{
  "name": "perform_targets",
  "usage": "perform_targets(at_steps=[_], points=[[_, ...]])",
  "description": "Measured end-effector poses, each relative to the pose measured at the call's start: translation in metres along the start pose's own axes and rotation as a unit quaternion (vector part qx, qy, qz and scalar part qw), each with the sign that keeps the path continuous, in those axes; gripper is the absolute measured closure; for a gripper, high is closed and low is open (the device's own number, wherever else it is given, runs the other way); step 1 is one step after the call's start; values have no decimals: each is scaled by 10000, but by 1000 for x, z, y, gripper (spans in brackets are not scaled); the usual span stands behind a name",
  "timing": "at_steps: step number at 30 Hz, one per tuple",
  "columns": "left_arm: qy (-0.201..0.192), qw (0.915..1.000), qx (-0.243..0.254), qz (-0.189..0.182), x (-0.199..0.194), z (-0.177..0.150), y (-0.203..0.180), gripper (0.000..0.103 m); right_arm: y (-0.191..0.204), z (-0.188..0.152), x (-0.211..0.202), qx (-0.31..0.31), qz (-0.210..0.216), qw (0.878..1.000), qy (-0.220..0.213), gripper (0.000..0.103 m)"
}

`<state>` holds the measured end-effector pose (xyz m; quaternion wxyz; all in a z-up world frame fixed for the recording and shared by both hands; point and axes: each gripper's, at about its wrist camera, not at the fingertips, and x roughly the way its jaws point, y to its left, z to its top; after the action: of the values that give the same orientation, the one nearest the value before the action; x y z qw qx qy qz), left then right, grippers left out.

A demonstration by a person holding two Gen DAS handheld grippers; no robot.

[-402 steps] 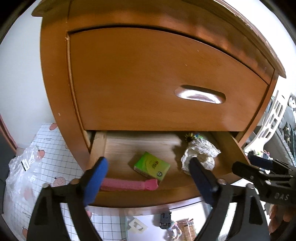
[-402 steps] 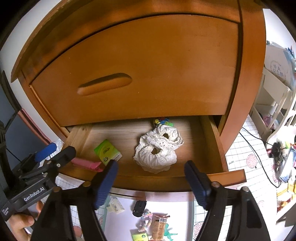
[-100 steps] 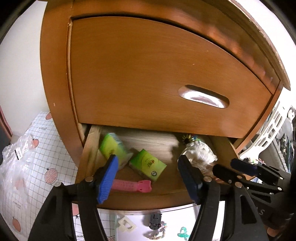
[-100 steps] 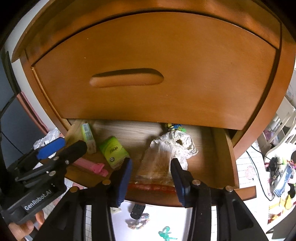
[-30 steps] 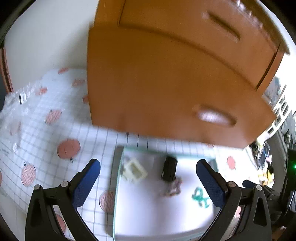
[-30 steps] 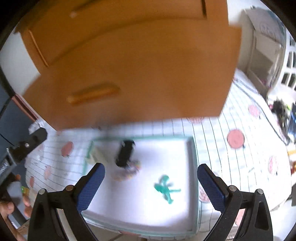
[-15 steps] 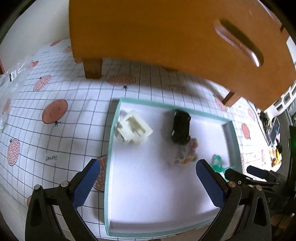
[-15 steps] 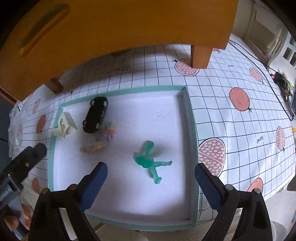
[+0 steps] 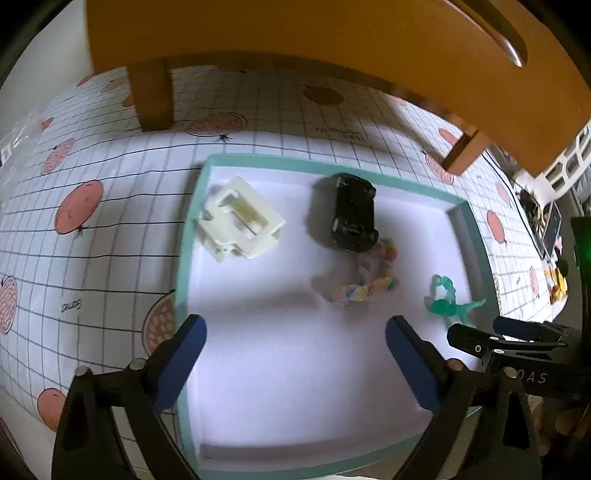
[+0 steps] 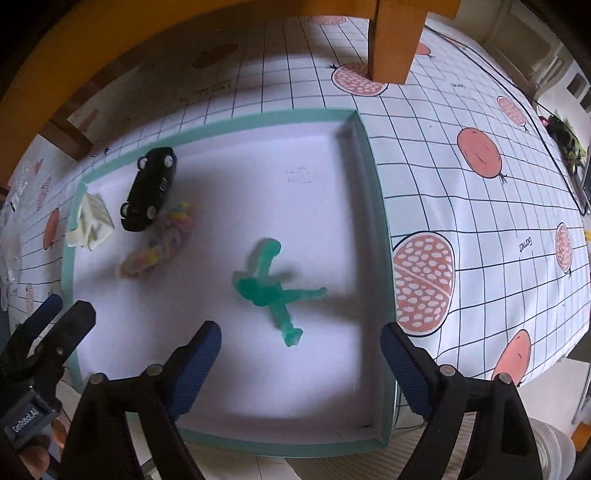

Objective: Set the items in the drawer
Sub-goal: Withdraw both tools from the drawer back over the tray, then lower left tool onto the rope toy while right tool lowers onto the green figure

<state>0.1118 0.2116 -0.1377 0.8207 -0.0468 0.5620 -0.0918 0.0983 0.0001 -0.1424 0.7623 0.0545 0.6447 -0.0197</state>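
Note:
A white tray with a teal rim lies on the floor mat below the wooden cabinet. In it lie a cream plastic block, a black toy car, a pastel braided band and a green toy figure. My left gripper hovers open over the tray's near middle, holding nothing. My right gripper is open and empty just short of the green figure. The drawer's inside is out of sight.
A grid-patterned mat with red fruit prints covers the floor around the tray. Cabinet legs stand behind it. Clear plastic wrap lies at the far left. Cluttered small items sit at the right.
Both grippers left the open drawer, swung down and now hang open over the tray on the floor. Over the last half second they came lower and closer to the items.

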Motion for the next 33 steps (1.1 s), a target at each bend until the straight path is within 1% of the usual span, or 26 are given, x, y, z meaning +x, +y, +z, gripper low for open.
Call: perform_targets(at_steps=[6, 7, 8, 9, 10, 13, 15, 16, 17, 20, 22, 23, 24, 26, 28, 30, 33], points=[[25, 9996, 292, -17, 7, 6, -16, 7, -1, 0, 6, 27, -38, 10000, 55, 18], [19, 9994, 346, -11, 9, 8, -18, 11, -1, 1, 7, 41, -37, 10000, 70, 18], [26, 9992, 396, -9, 10, 10, -20, 20, -1, 1, 8, 52, -40, 9999, 93, 19], [61, 9990, 447, -12, 12, 12, -23, 23, -1, 0, 10, 58, -45, 9999, 121, 20], [79, 9988, 483, -5, 14, 14, -25, 24, -2, 1, 12, 64, -59, 9998, 153, 21], [59, 9977, 665, 69, 17, 19, -32, 25, -2, 2, 16, 71, -65, 9998, 191, 23], [81, 9967, 801, 99, 20, 20, -36, 28, 1, 4, 18, 51, -78, 9998, 180, 25], [104, 9963, 848, 119, 22, 21, -38, 32, 3, 4, 20, 26, -81, 9998, 193, 26], [128, 9959, 889, 134, 23, 21, -39, 35, 3, 4, 21, -9, -87, 9997, 206, 30], [198, 9950, 969, 160, 28, 22, -41, 39, 9, 4, 29, -24, -91, 9995, 297, 35], [219, 9940, 1057, 180, 31, 23, -43, 41, 9, 5, 30, 18, -101, 9996, 270, 38], [234, 9935, 1101, 183, 33, 23, -45, 43, 10, 6, 31, 33, -99, 9996, 255, 40], [251, 9929, 1146, 188, 34, 24, -46, 45, 11, 6, 32, 35, -102, 9996, 255, 41], [274, 9923, 1192, 186, 34, 24, -48, 53, 14, 6, 34, 1, -138, 9996, 255, 41], [281, 9920, 1218, 188, 34, 24, -49, 58, 17, 6, 35, -34, -180, 9996, 231, 45], [291, 9917, 1237, 174, 35, 24, -51, 64, 19, 10, 35, -53, -188, 9996, 198, 54], [342, 9914, 1249, 173, 36, 23, -52, 71, 20, 11, 34, -53, -186, 9996, 190, 56]])
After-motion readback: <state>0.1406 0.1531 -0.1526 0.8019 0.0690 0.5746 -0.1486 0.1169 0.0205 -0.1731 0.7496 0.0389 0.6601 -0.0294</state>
